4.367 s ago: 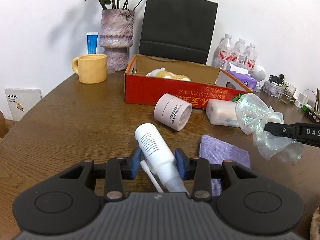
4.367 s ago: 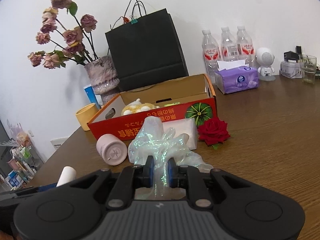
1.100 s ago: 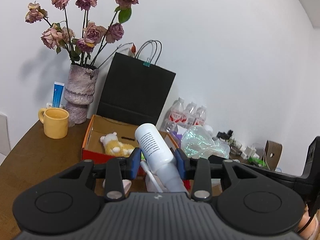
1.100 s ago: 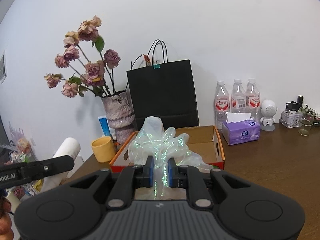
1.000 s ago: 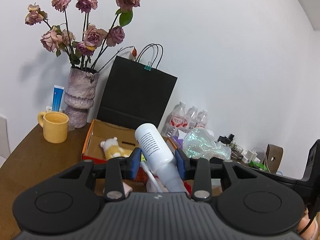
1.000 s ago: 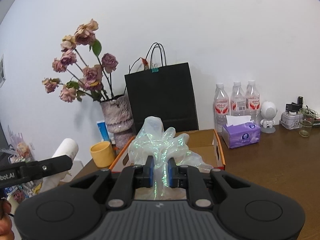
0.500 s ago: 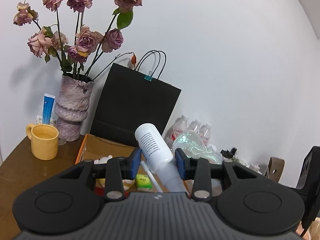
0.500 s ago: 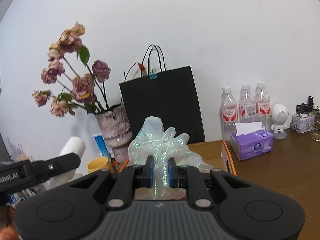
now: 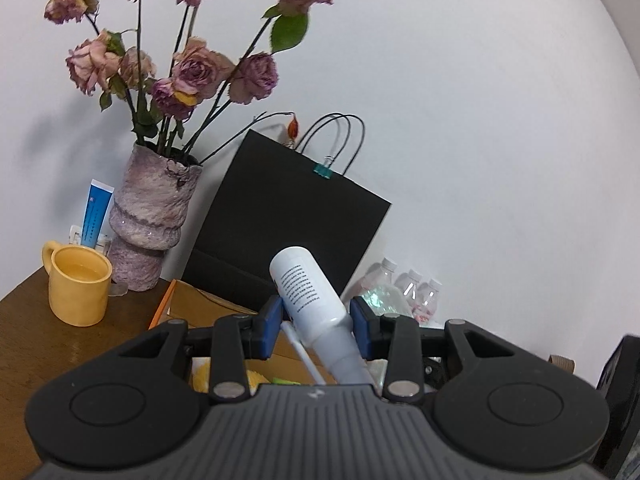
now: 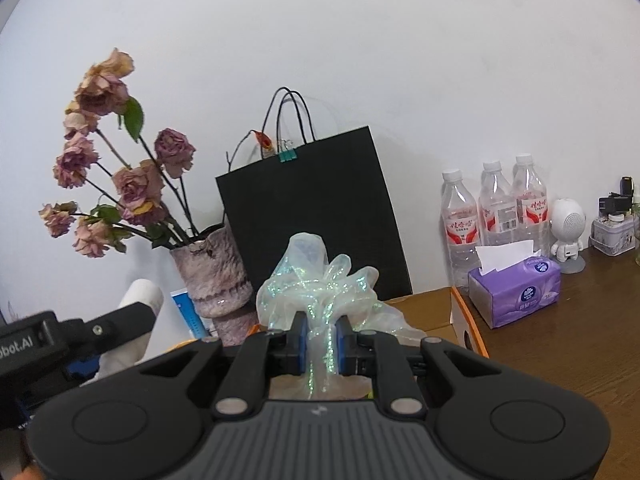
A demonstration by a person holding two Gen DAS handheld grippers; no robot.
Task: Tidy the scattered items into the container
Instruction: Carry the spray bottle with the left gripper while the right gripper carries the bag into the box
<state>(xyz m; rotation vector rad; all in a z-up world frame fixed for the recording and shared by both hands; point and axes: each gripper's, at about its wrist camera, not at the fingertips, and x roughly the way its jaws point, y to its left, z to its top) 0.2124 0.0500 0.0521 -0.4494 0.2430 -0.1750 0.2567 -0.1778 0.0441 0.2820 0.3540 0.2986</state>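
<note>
My left gripper (image 9: 316, 326) is shut on a white bottle (image 9: 306, 290) with small black print, held in the air above the open cardboard box (image 9: 200, 312). A thin white stick (image 9: 302, 356) hangs beside the bottle. My right gripper (image 10: 319, 344) is shut on a crumpled iridescent plastic bag (image 10: 316, 284), also held above the box (image 10: 460, 312). The left gripper and its bottle (image 10: 140, 300) show at the left of the right wrist view. Most of the box's inside is hidden behind the grippers.
A black paper bag (image 9: 280, 216) stands behind the box. A vase of dried roses (image 9: 156, 216), a yellow mug (image 9: 78, 286) and a blue tube (image 9: 96, 212) stand left. Water bottles (image 10: 496, 208), a purple tissue box (image 10: 516, 288) and a white robot figure (image 10: 568, 224) stand right.
Both grippers have risen from the table with their items and moved forward toward the box. The box now sits low in both views, mostly behind the grippers.
</note>
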